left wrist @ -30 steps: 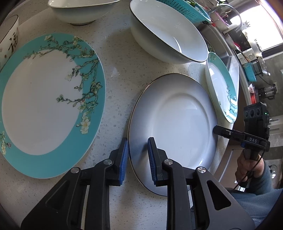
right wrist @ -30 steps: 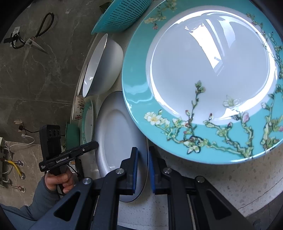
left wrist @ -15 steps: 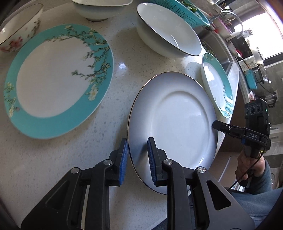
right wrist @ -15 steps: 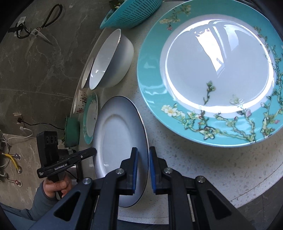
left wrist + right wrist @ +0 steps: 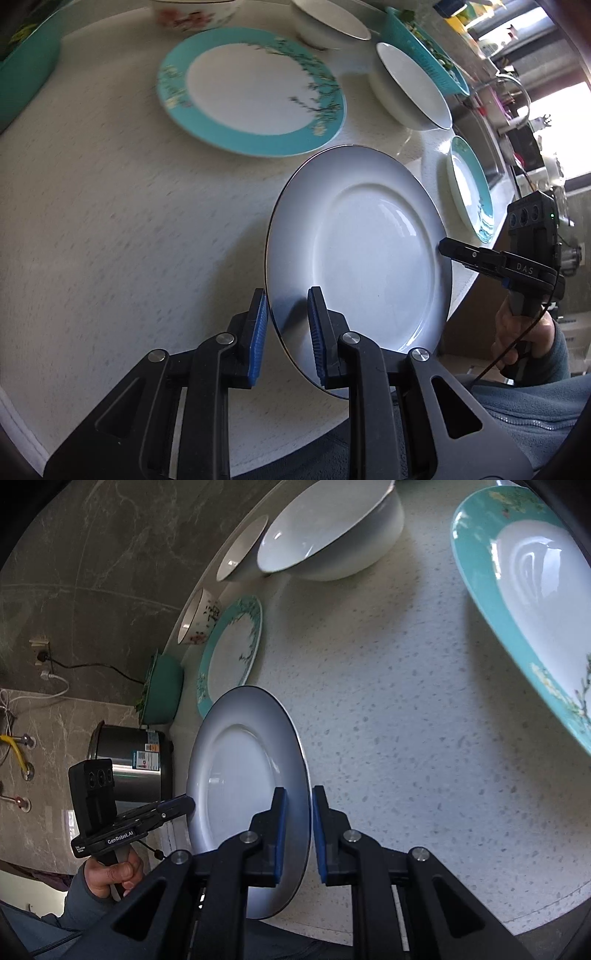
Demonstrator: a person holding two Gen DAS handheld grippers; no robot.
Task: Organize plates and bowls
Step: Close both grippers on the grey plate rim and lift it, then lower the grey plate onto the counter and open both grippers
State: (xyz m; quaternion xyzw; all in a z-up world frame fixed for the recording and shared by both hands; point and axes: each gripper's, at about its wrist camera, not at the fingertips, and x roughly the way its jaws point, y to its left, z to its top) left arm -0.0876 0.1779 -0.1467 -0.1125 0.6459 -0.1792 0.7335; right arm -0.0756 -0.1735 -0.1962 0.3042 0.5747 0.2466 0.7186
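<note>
A pale speckled counter (image 5: 406, 709) with a rounded front edge meets a dark grey marble wall (image 5: 92, 554) carrying a socket (image 5: 40, 651) with plugged-in cables. Bright daylight pours through a window (image 5: 557, 129) beyond the counter's far end.

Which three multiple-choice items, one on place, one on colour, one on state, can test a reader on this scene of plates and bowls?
1. Where does the right gripper hold the grey-white plate?
A. on the rim opposite the left gripper
B. beside the left gripper
C. nowhere

2. What colour is the band on the flowered plate?
A. red
B. turquoise
C. black

3. How is the grey-white plate?
A. stacked in a bowl
B. broken
C. gripped at two rim points

Answers: 1 A, the left wrist view shows the grippers on opposite rims. 2 B, the band is turquoise. 3 C, each pair of jaws closes on its rim.
</note>
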